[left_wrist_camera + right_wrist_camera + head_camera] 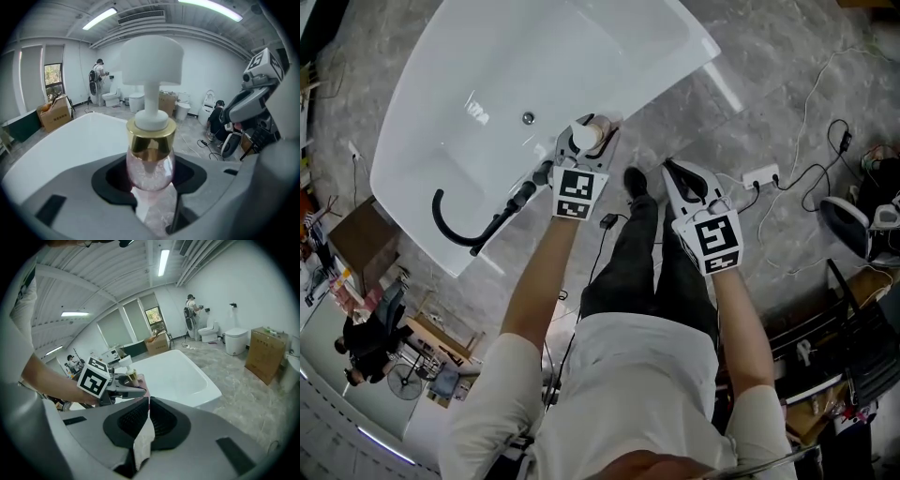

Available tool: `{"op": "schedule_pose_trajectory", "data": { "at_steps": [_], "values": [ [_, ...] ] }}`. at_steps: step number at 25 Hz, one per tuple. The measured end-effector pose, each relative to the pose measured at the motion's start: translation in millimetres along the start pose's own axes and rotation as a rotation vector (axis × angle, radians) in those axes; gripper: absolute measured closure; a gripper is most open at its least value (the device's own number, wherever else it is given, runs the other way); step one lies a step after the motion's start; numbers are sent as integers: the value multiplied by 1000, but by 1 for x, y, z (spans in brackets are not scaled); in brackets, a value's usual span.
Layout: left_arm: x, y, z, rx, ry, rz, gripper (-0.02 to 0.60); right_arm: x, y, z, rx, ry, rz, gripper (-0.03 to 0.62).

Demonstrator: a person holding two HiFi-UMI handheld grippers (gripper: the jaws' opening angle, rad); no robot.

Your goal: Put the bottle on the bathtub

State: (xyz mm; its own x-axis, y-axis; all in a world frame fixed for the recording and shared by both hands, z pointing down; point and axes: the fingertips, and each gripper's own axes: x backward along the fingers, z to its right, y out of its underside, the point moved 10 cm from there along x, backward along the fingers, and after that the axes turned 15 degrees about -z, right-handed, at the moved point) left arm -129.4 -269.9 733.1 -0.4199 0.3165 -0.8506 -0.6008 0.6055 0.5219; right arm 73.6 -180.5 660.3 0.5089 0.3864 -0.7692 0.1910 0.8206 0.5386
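The head view looks steeply down past the arms (539,281) onto the bathtub (487,94). The left gripper view sits close behind the bottle (150,164), facing across the bathtub; the right gripper view, farther back, shares both, plus the left hand-held gripper (133,387).

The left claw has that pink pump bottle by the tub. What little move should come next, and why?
Probably lower the bottle gently onto the bathtub rim. The left gripper is shut on it, upright, at the tub's near edge; whether its base rests there isn't visible.
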Motion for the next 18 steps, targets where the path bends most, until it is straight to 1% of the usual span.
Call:
{"op": "schedule_pose_trajectory", "data": {
  "at_steps": [5,9,15,18],
  "values": [
    [-17,4,-2,10,-20,-11,364,-6,7,2,-10,-4,-10,560],
    [-32,8,0,-8,-43,-18,364,-11,16,3,-18,-7,-16,560],
    [-35,9,-3,8,-46,19,362,-15,29,-1,-10,-24,-40,560],
    [-34,12,-3,-10,-48,39,359,-16,32,-2,-19,-25,-45,560]
  ]
}}
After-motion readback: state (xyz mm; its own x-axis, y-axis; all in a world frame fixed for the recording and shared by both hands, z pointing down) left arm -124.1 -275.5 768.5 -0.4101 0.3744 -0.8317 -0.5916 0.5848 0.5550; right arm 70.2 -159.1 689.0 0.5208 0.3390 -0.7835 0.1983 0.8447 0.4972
